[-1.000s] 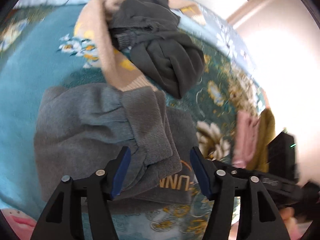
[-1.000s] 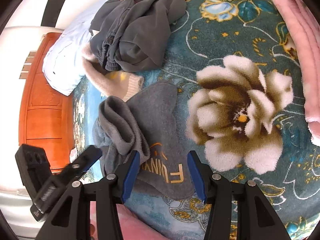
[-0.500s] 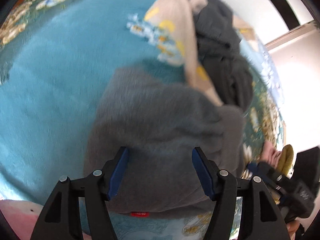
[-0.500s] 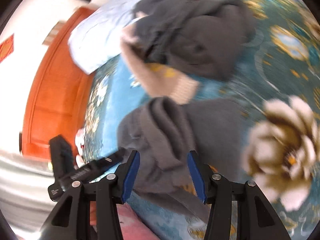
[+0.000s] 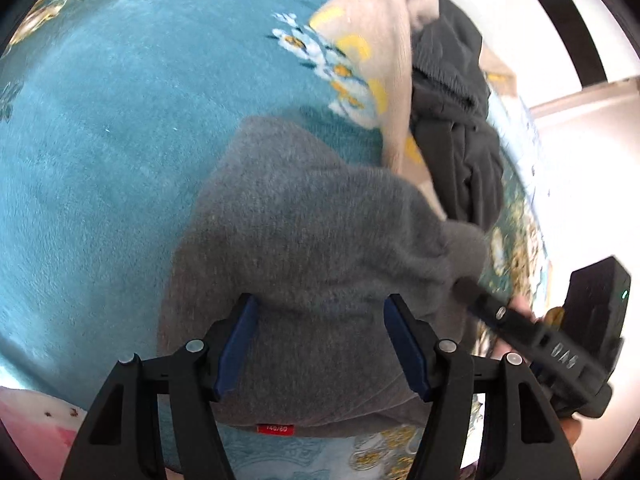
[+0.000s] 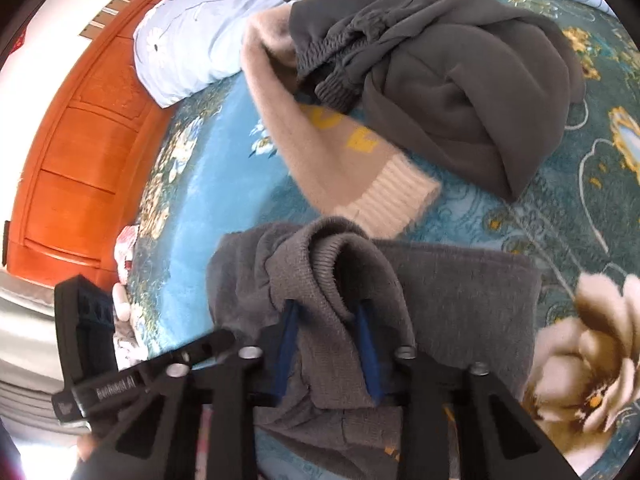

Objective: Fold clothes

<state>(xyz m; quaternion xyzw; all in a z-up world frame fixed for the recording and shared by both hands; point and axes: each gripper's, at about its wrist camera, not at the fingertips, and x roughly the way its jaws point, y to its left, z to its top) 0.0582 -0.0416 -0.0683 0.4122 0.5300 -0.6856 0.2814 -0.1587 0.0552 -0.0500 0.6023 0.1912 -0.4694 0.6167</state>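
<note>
The grey sweater (image 6: pixel 440 280) lies on the teal flowered blanket (image 5: pixel 100 140) of the bed, near its front edge, with 1 ribbed sleeve cuff (image 6: pixel 340 264) bunched up on top of the body. The right hand-held gripper (image 6: pixel 326 344) has just been closing, and its blue pads now sit narrow on either side of that cuff, pinching the knit between them. The left hand-held gripper (image 5: pixel 320 352) hangs over the sweater's back near the hem with its jaws wide; cloth shows between them, but the pads press on nothing.

Just behind the sweater, a beige sweater (image 6: pixel 340 152) with yellow letters lies with its cuff touching or almost touching the grey one, and a dark grey garment (image 6: pixel 460 92) is heaped on top of it. A pale blue pillow (image 6: pixel 192 40) and an orange wooden headboard (image 6: pixel 72 140) sit further back.

The pinch looks shallow and bunched, so the cuff may slip free when the sleeve is drawn out. If the pads have caught the body layer underneath as well, the whole sweater would drag instead of the sleeve unfolding. A wide sweep could also snag the beige cuff and pull that heap along.
</note>
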